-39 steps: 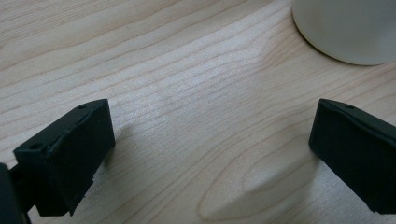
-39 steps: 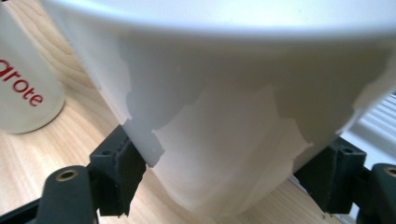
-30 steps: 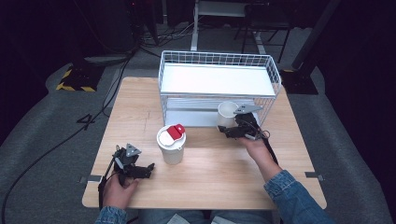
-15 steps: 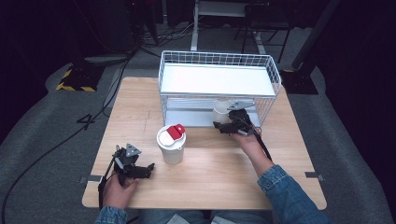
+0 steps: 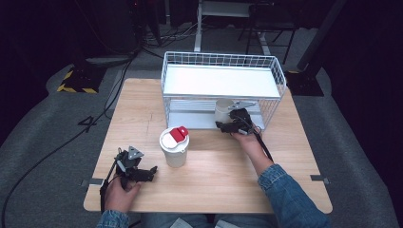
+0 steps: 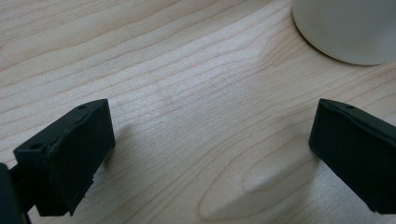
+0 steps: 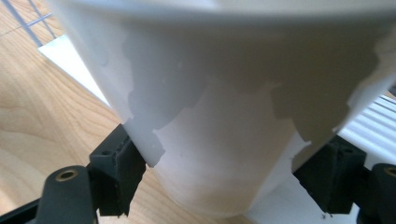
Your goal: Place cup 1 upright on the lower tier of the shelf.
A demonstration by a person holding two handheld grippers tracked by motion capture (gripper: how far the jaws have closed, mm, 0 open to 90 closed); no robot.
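My right gripper (image 5: 225, 121) is shut on a plain white cup (image 5: 222, 109), held upright at the front opening of the wire rack's (image 5: 164, 81) lower shelf. In the right gripper view the cup (image 7: 233, 112) stands between both black fingers (image 7: 116, 170), which press on its lower sides over the white shelf floor. A second white cup with a white lid and a red tab (image 5: 174, 146) stands on the table's middle. My left gripper (image 5: 147, 172) rests open near the front left, pointing at that cup. Its view shows bare wood and the cup's base (image 6: 345, 28).
The white wire rack has a white top shelf (image 5: 221, 80) and a lower shelf at table level. The wooden table (image 5: 214, 190) has open room at front centre and to the left. Cables trail on the dark floor beyond.
My right gripper has carried the white cup a little left and further in under the rack's top shelf. The left gripper and the lidded cup have stayed put.
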